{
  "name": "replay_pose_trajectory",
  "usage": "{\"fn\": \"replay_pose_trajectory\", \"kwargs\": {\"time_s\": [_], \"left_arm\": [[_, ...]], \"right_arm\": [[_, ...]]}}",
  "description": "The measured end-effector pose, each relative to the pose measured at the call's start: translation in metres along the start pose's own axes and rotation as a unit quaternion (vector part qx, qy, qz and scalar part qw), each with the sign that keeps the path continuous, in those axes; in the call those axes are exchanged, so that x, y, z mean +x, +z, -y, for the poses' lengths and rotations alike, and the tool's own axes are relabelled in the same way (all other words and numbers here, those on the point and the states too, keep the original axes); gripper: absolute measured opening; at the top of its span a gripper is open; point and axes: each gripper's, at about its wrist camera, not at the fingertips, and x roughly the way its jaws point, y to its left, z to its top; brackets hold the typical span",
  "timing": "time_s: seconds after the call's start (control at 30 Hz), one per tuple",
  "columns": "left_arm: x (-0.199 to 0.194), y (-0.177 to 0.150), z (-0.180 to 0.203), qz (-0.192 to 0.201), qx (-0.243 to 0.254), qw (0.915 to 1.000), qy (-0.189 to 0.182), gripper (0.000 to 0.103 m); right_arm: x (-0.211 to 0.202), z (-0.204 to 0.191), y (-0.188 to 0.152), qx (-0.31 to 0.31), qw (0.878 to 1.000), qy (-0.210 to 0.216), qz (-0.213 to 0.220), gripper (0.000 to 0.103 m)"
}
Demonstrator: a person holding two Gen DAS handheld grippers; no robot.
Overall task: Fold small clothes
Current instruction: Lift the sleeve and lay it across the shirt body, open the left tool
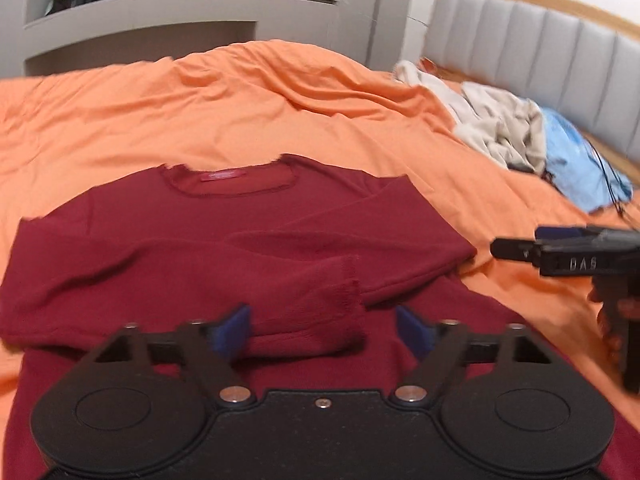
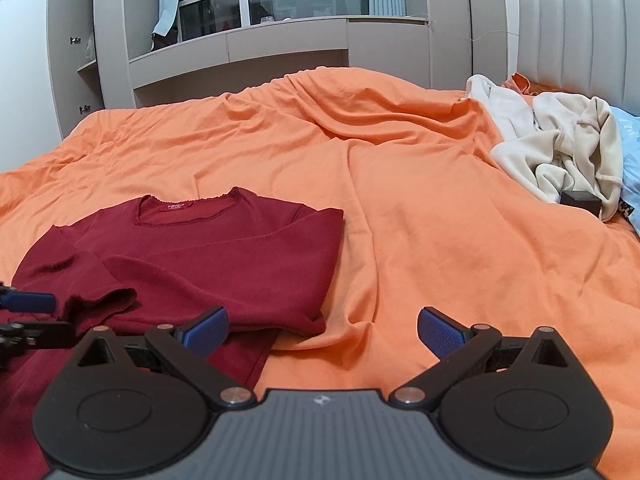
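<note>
An orange bedsheet (image 2: 400, 208) covers the bed, rumpled into long folds toward the far side. Up by the grey padded headboard (image 2: 572, 36) with its wooden frame lies a crumpled cream garment (image 2: 560, 152), a small black box (image 2: 580, 201) tucked against it and a light blue pillow (image 1: 576, 160) just beside it. Beyond the bed stands a grey wardrobe unit (image 2: 280, 44), with glass-fronted shelving above.
</note>
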Motion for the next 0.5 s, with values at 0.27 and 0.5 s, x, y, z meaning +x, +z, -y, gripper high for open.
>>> {"fn": "replay_pose_trajectory", "kwargs": {"time_s": [0.27,0.5], "left_arm": [[-0.039,0.008,-0.093,0.042,-0.076,0.9896,0.114,0.099],[-0.034,0.018,-0.207,0.039,-0.146,0.9612,0.231,0.098]], "right_arm": [[0.003,-0.028,-0.002,-0.044,0.999,0.018,0.002,0.103],[0.01,-0.072,0.009,-0.09,0.993,0.072,0.014,0.103]]}}
